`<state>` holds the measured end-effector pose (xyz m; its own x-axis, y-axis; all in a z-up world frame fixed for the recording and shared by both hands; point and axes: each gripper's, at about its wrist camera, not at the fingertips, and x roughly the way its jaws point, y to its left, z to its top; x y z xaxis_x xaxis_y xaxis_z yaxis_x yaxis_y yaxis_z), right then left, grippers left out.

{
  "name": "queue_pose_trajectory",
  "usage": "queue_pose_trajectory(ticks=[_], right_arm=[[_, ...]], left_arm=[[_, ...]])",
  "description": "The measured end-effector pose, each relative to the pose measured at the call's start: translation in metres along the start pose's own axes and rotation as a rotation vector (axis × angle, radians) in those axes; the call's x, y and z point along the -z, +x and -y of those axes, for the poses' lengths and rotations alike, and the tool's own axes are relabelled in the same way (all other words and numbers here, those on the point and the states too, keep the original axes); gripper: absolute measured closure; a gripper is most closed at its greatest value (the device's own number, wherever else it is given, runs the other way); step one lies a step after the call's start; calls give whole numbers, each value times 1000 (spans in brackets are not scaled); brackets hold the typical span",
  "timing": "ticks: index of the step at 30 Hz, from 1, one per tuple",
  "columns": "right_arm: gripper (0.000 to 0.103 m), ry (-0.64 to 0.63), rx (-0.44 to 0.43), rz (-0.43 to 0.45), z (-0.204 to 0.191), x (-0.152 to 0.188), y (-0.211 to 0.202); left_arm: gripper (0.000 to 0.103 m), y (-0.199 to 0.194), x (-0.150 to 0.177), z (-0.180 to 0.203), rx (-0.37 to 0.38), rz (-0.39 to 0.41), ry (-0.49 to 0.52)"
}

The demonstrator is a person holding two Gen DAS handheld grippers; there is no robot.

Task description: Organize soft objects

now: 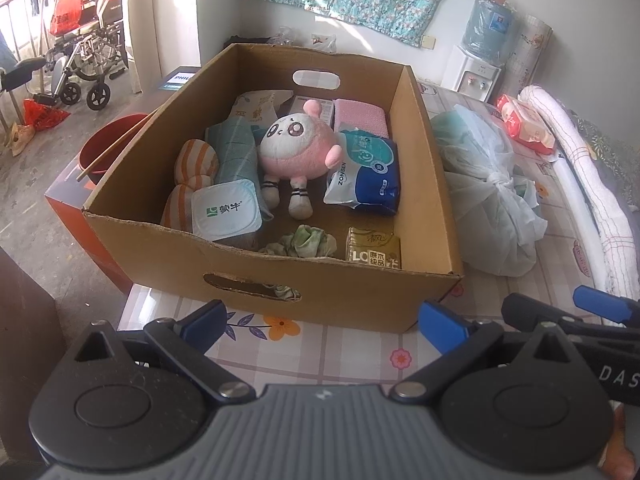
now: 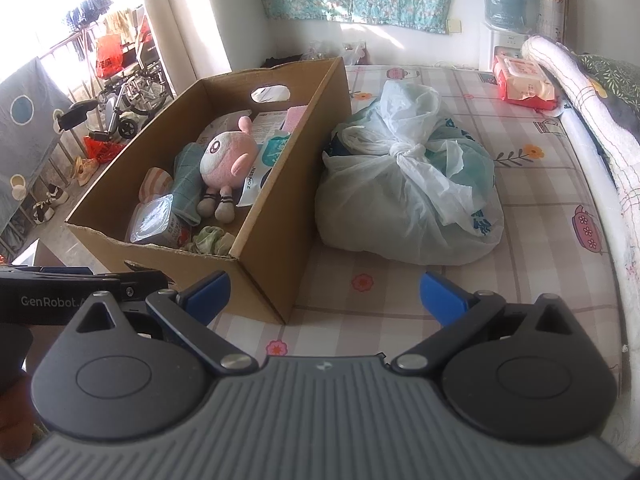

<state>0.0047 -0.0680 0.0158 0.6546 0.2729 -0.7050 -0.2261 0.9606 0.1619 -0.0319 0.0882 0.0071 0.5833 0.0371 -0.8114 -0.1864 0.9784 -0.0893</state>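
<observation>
left gripper (image 1: 324, 322): jaws spread wide, holding nothing, hovering just short of the near wall of the cardboard box (image 1: 360, 292).
striped socks (image 1: 196, 164): inside the box, ahead of the left jaw, against the left wall.
yogurt cup (image 1: 226, 216): ahead of the left jaw, lying beside the socks.
teal cloth (image 1: 234, 148): just beyond the cup.
pink plush toy (image 1: 298, 148): straight ahead between the jaws, mid-box, lying on its back with its feet toward the gripper.
green scrunched cloth (image 1: 304, 242): between the jaws, closest item, near the front wall.
tissue pack (image 1: 366, 172): ahead, toward the right jaw, beside the plush.
brown tissue packet (image 1: 372, 248): front right corner of the box.
right gripper (image 2: 324, 298): jaws released and empty, straddling the box's near right corner.
tied plastic bag (image 2: 408, 184): ahead of the right jaw, on the bed (image 2: 540, 240), just beside the box.
red wipes pack (image 2: 524, 80): far beyond the right jaw.
</observation>
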Motion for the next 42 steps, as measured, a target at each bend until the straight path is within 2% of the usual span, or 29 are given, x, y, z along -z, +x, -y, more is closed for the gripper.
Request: queue_pose_trajectory(ticks=[19, 42], right_arm=[[1, -9, 21, -24, 3, 0, 11], [1, -4, 16, -46, 7, 0, 18]], left_arm=[[1, 6, -2, 7, -53, -13, 61], [1, 10, -1, 8, -59, -23, 65]])
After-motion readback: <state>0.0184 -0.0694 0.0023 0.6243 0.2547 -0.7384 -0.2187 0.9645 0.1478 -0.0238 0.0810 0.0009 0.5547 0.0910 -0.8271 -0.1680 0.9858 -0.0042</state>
